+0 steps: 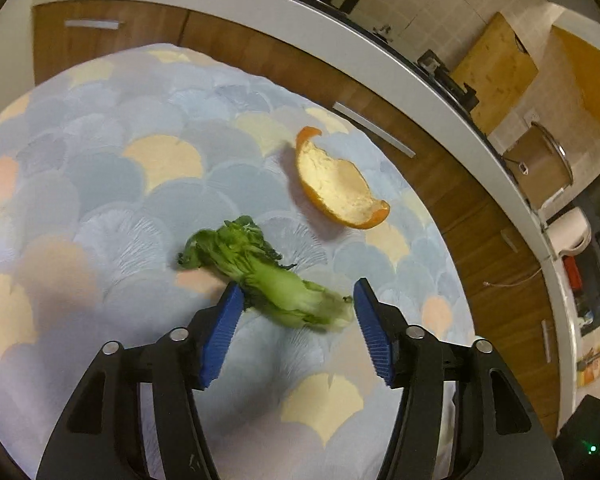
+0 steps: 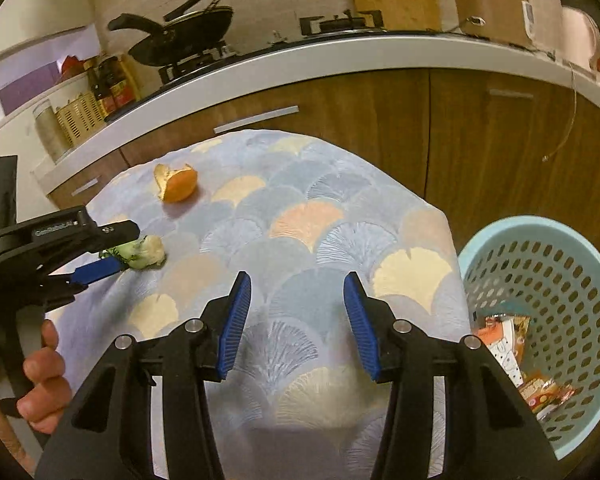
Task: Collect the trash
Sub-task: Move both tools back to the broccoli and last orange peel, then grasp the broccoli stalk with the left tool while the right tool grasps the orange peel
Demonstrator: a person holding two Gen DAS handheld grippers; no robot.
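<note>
Left gripper [image 1: 296,300] has its blue pads spread around the bok choy scrap [image 1: 260,276], which lies crosswise between the fingertips on the patterned cloth [image 1: 100,200]. The left pad is touching or nearly touching the stalk and the right pad is just beside the pale root end; can't tell any squeeze, so it reads as not clamped. In the right wrist view a hand [image 2: 40,376] holds that gripper at the scrap. Just past the bok choy scrap, further along the cloth, lies the orange peel [image 1: 336,184], white pith up, apart from both grippers. Right gripper [image 2: 296,284] hovers spread over bare cloth, nothing between its pads, well right of the bok choy scrap. Further right of it, beside the worktop edge, stands the light blue basket [image 2: 572,264] with wrappers [image 2: 516,364] inside. Beyond the cloth: wooden cabinets [image 2: 380,100].
</note>
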